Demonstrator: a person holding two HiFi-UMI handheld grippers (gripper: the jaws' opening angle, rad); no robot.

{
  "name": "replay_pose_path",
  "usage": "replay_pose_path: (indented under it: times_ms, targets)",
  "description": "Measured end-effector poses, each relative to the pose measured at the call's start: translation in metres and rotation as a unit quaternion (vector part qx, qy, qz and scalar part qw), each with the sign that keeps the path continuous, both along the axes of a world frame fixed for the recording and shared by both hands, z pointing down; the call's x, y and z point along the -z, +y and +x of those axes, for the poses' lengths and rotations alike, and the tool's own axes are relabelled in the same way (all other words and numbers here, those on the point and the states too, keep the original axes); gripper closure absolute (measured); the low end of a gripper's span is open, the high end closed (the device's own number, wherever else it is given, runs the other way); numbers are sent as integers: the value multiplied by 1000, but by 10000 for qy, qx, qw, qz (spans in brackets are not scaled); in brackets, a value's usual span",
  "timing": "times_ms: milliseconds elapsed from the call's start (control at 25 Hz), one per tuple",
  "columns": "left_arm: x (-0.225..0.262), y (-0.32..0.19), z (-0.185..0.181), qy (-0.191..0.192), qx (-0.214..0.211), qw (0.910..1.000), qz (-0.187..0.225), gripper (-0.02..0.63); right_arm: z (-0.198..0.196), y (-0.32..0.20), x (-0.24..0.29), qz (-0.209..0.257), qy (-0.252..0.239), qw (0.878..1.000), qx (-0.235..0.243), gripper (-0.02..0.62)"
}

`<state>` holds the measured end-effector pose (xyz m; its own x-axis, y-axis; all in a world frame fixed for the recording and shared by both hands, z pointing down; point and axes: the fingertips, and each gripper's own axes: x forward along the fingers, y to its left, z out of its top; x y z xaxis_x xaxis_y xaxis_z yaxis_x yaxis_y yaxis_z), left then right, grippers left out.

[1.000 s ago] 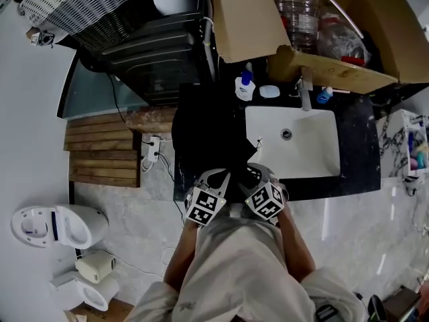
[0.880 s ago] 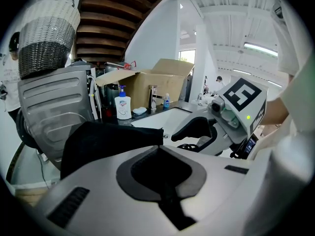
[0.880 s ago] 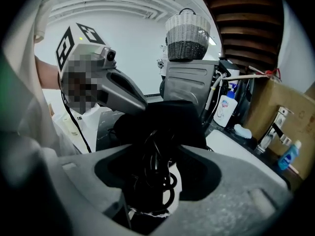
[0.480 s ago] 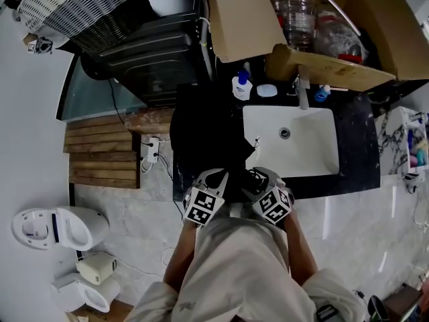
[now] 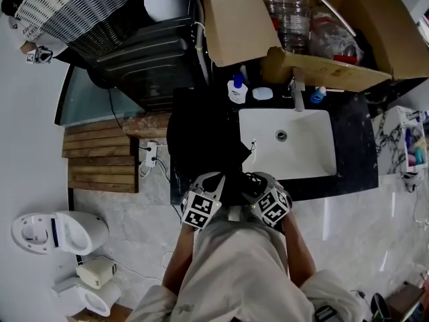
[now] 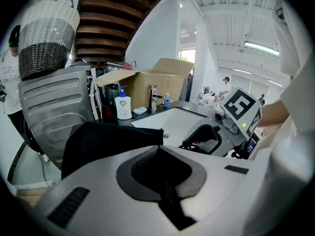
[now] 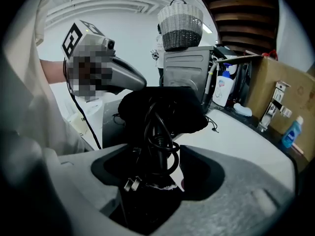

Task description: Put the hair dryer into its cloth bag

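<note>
Quick update: the jaws of the right hand-held gripper [image 7: 161,152] have just been swung wide open. The dryer [image 7: 147,198] sits low between them with its looped cord [image 7: 160,132] and plug [image 7: 129,183], but nothing is being squeezed by the pads, so it reads as released rather than gripped.

The bag [image 5: 201,139] is bunched up at the left end of the tabletop [image 5: 355,153], right beside the sink [image 5: 295,159], with its mouth turned toward the front edge. The cord can be seen running up into that mouth. How much of the dryer is actually inside can't be made out, since it's black on black.

The left hand-held gripper [image 6: 158,148] is clenched fully shut. The bag's edge is drawn right up to its jaw tips, so the cloth looks to be pinched there and the mouth held up.

What that probably means for the job: the dryer has been dropped at or just inside the opening, but it's not finished, because the cord and plug are clearly outside. A fresh grab further back and another push would likely be needed, and the loose loops could easily get snagged on the rim.
</note>
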<state>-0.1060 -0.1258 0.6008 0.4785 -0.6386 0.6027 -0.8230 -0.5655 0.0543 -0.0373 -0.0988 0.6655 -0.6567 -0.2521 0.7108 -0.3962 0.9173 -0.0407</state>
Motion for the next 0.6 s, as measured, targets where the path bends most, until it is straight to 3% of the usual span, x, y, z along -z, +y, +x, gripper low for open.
replay_pose_path:
  times_ms: [120, 400, 440, 600]
  targets:
    - [0, -1, 1, 12, 8, 10000, 2, 600, 1, -5, 2, 18, 67, 9999, -104, 347]
    - [2, 0, 1, 56, 17, 10000, 1, 600, 0, -10, 11, 151, 35, 9994, -295, 364]
    - [2, -1, 1, 58, 12, 10000, 1, 600, 0, -12, 13, 176, 15, 9993, -338, 413]
    - [2, 0, 2, 75, 0, 10000, -6, 600, -1, -14, 14, 223, 53, 9993, -301, 414]
